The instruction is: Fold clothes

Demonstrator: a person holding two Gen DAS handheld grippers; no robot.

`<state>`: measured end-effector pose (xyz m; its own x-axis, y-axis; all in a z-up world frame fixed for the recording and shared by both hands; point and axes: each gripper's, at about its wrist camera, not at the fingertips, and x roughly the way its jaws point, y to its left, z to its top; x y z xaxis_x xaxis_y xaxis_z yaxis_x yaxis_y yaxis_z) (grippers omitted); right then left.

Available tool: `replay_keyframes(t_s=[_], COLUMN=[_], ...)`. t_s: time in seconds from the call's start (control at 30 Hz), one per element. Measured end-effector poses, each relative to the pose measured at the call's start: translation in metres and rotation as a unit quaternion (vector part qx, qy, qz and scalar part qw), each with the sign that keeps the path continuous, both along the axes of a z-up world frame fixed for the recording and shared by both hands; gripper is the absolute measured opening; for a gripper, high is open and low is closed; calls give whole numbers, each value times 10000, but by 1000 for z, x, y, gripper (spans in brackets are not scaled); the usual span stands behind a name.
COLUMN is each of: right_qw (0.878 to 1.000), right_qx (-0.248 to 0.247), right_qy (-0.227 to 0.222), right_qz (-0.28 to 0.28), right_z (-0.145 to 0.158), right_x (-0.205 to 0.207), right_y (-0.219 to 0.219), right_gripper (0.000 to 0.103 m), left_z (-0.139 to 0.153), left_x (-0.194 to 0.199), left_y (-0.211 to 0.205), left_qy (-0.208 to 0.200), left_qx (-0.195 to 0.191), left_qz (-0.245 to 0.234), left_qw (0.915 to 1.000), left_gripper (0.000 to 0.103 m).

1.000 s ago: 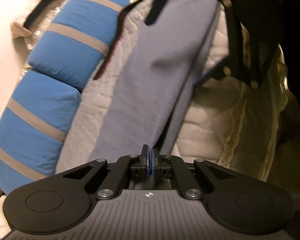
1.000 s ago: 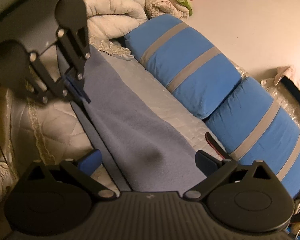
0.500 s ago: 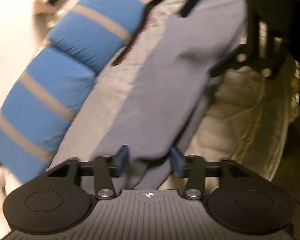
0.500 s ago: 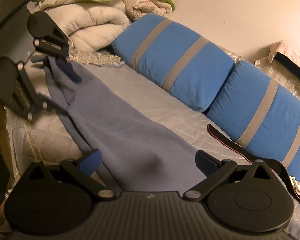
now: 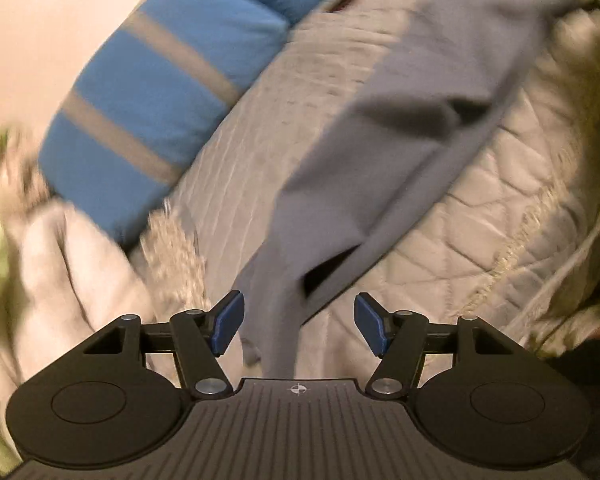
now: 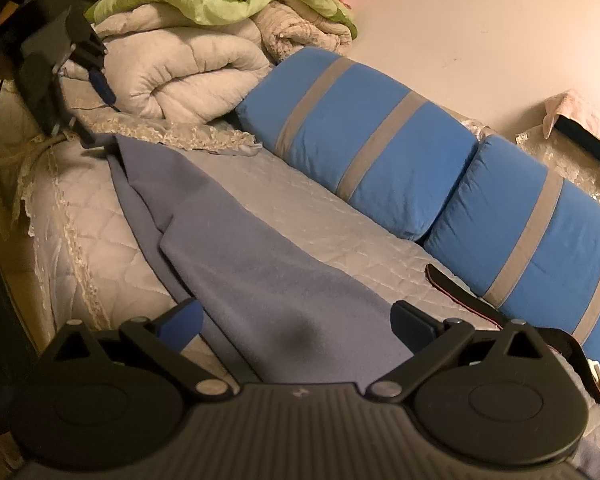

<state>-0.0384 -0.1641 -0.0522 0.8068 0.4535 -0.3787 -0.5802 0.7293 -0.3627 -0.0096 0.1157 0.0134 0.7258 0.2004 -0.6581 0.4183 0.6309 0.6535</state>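
Now lying long and narrow across the quilted bed (image 6: 100,240), between its lace-trimmed edge and the blue cushions (image 6: 372,148): a grey-blue garment (image 6: 260,272), folded lengthwise. Could slump out of its fold, judging by the loose, ridged near end under the left gripper (image 5: 298,324). Left fingers (image 5: 228,320) spreading wider, cloth between them but not pressed, tilted down over that end. Right gripper (image 6: 296,324) spread wide above the garment's other end, gripping nothing, angled slightly downward.

Quilted bed (image 6: 308,216) under grey-blue garment (image 6: 260,276)
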Motion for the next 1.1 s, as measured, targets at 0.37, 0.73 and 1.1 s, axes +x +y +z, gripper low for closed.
replay_keyframes(t_s=[0.37,0.73,1.1], right_qw=[9998,9998,9998], right_qx=[-141,-148,-117], right_qy=[95,156,163], right_qz=[-36,-55,-40], right_z=[-7,-8,-8], right_x=[2,4,3], right_y=[4,4,3], right_gripper=[103,103,103], left_z=[26,-9,43], left_x=[97,112,108], left_y=[156,165,150], left_qy=[229,847,115], left_qx=[-4281,-4355,-4101], left_qz=[2465,2973,2502], left_qw=[8692,8454,8770], left_gripper=[38,29,5])
